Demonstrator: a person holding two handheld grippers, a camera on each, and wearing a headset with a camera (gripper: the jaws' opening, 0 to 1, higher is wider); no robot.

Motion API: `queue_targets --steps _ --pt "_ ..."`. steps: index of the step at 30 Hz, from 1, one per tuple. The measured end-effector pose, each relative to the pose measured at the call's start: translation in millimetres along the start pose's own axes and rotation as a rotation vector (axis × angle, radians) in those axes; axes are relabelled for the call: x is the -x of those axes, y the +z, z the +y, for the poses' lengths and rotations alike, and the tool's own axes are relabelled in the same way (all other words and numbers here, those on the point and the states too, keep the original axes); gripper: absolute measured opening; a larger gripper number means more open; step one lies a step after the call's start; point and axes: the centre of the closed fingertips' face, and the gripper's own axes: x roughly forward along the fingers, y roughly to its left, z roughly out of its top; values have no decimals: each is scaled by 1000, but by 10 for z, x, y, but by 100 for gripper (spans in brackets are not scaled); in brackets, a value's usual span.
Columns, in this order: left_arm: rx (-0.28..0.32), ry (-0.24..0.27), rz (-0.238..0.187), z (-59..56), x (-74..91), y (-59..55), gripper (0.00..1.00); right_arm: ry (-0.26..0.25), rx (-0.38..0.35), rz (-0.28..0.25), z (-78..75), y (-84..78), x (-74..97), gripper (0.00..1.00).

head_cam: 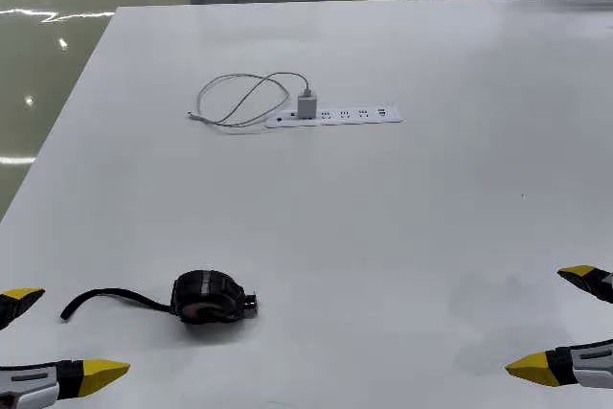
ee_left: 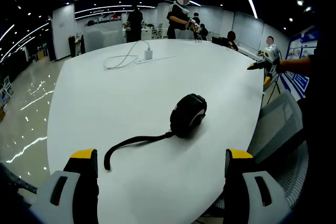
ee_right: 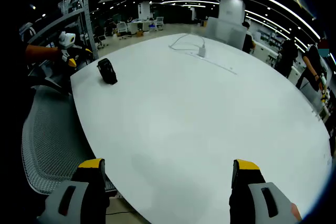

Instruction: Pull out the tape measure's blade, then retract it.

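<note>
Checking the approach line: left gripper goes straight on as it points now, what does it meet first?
Probably the black strap, then the tape measure itself; depth is unclear.

The head view is looking down from the near edge of the table (head_cam: 402, 227), while both gripper views are facing inward from opposite sides, sharing the tape measure (ee_left: 188, 114).

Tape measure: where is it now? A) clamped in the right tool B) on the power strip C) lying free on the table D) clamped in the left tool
C: the tape measure lies on the table, apart from the open left tool and right tool.
</note>
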Motion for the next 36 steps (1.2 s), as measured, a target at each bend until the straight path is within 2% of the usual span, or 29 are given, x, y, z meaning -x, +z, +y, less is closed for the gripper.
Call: queue_targets --steps 10,16,18,21,23,24,27,28,30,31,33,36 --pt "-5 -2 -4 5 -12 53 99 11 6 3 17 0 0 99" --pt "-7 -3 -3 12 -9 57 99 -7 15 -7 -26 18 12 99" --pt "-30 12 -10 50 -8 63 99 -10 26 -13 -32 29 9 99" --pt "-33 8 3 47 -3 46 97 -11 27 -7 -43 22 -7 99" --pt "-65 11 34 62 -8 2 94 -19 33 -5 -56 33 -6 99" --pt "-57 6 36 53 -20 6 93 -15 25 -14 -52 58 -14 99" --pt "-55 -25 35 -5 -48 58 99 -21 43 -12 -70 90 -57 99" --pt "-62 -39 42 -26 -73 75 99 7 40 -10 -29 105 -90 99" --pt "-93 -53 52 -35 -110 100 99 17 50 -13 -15 140 -138 99" --pt "-118 -65 64 -46 -137 124 99 20 84 -2 -7 162 -183 99" --pt "-147 -72 67 -48 -170 176 99 33 104 4 18 200 -233 99" --pt "-166 -105 65 -95 -227 301 99 55 119 -8 51 337 -307 99"
